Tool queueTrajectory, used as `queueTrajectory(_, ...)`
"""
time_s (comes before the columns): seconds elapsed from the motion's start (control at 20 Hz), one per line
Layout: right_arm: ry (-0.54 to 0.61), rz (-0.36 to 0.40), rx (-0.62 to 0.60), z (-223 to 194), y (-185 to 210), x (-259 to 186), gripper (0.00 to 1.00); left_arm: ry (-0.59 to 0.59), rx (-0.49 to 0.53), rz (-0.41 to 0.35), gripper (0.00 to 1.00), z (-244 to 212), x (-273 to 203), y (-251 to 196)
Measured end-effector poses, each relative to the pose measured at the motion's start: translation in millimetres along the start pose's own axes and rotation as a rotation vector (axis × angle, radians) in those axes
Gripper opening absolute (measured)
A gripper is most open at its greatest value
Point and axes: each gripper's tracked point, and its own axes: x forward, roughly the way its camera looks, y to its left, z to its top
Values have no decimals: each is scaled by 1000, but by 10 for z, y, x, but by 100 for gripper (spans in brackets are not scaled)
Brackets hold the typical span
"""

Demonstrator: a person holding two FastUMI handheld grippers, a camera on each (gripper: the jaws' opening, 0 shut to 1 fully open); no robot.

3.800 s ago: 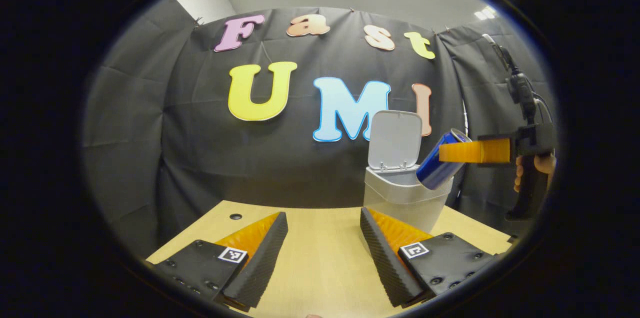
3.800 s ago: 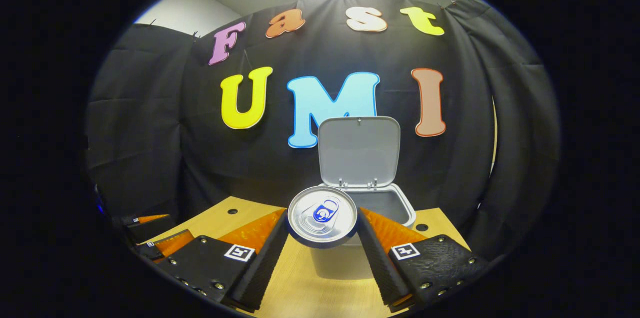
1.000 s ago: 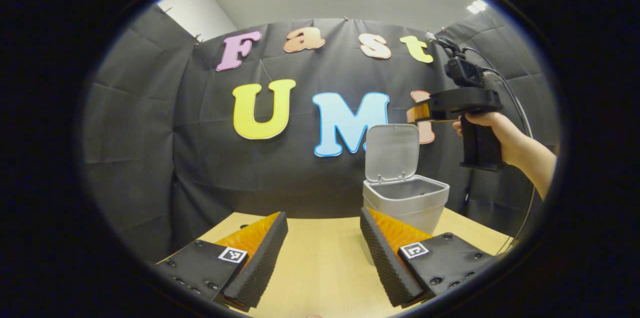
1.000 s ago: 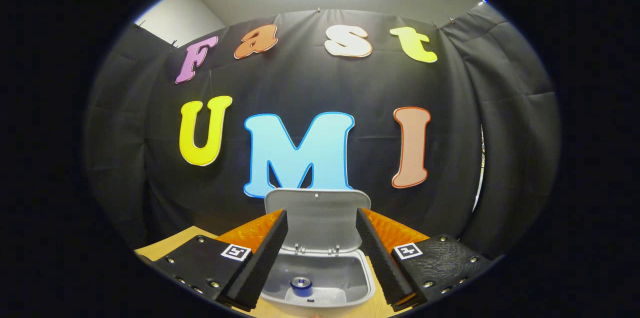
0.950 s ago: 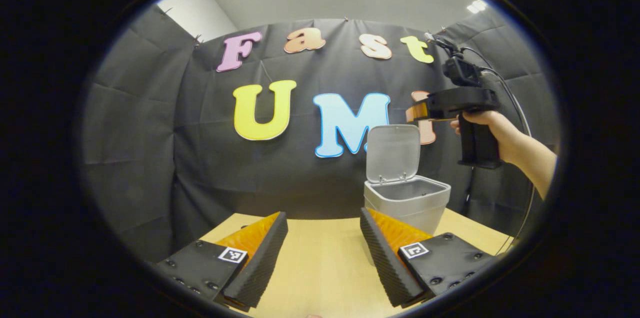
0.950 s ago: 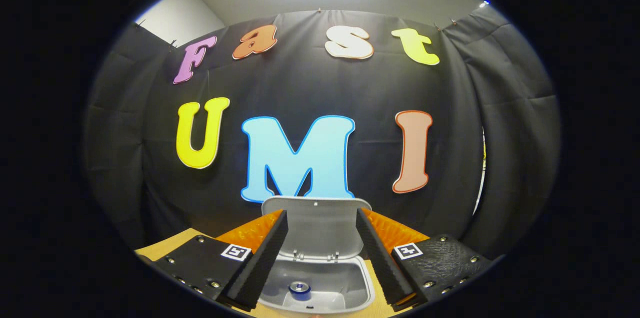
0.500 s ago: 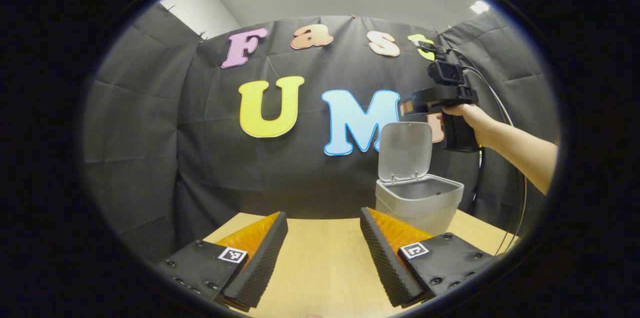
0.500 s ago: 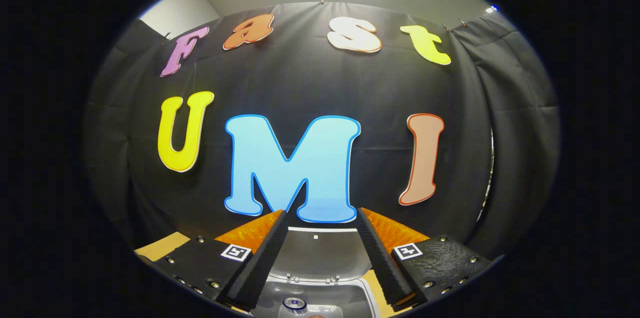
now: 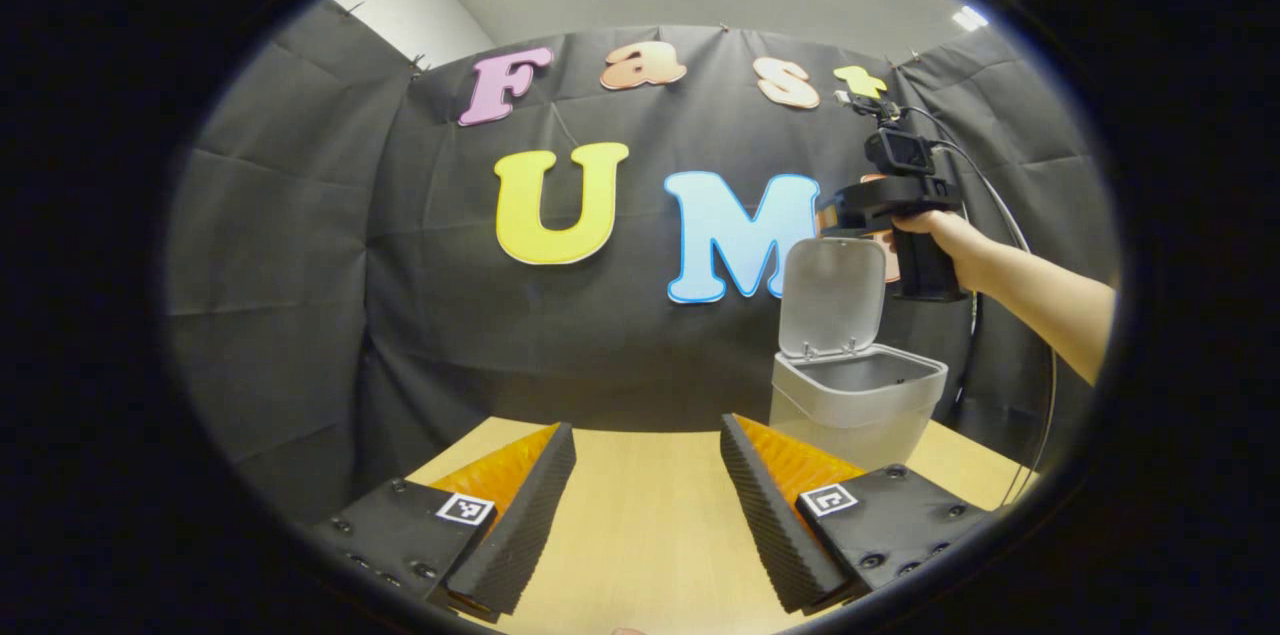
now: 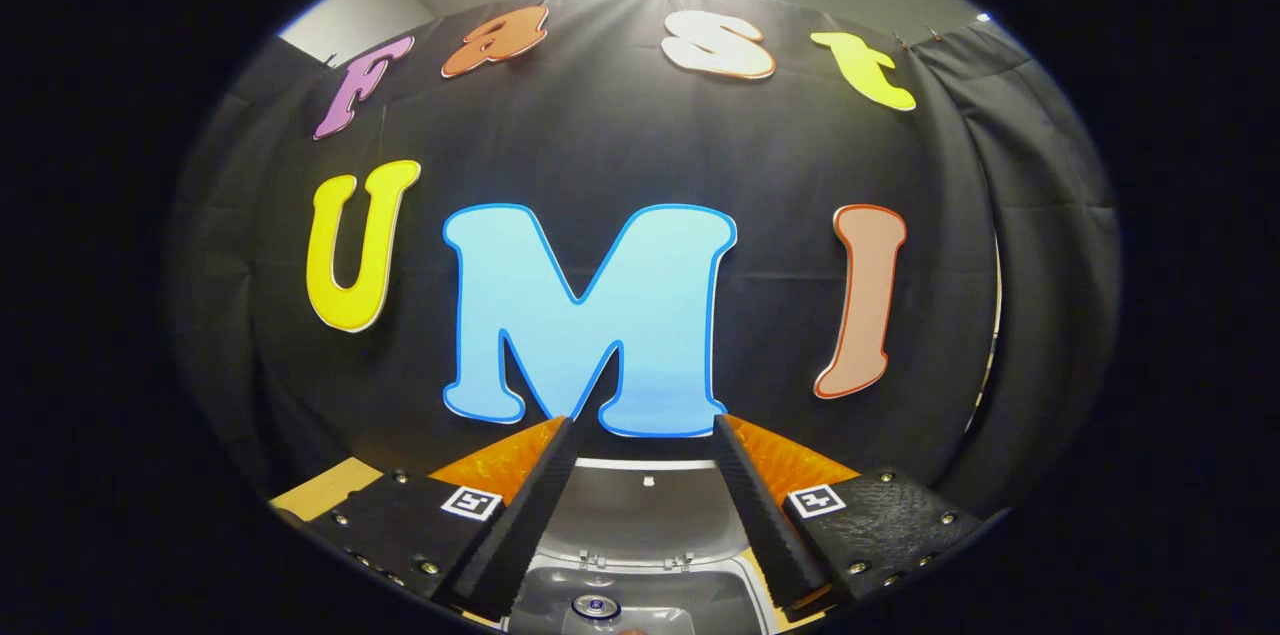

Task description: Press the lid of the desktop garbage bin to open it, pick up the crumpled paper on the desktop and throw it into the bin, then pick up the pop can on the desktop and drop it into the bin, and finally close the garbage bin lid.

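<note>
Wooden surface (image 9: 640,515) lay bare; the grey bin (image 9: 856,400) stood lid (image 9: 832,297) up, pop can (image 10: 596,606) already inside. Right hand-held gripper (image 10: 640,505), spread and empty, had risen above the lid, ready to close it; left hand-held gripper (image 9: 648,505) stayed spread.

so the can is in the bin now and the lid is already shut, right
Not quite: the can is in the bin, but the lid stands open and upright, as the left gripper view shows, with the right gripper above it.
</note>
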Motion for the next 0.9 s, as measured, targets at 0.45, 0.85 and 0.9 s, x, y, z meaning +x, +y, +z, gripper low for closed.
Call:
queueTrajectory(0.45, -36, -8, -21, -154, 23, -442, 89, -1, -6, -24, 95, -20, -99, -62)
queueTrajectory(0.85, 17, 24, 55, -477, 46, -856, 89, -10, 2, -58, 95, 0, -144, -165)
queueTrajectory(0.9, 20, 26, 52, -519, 49, -895, 89, -10, 1, -66, 95, -3, -140, -179)
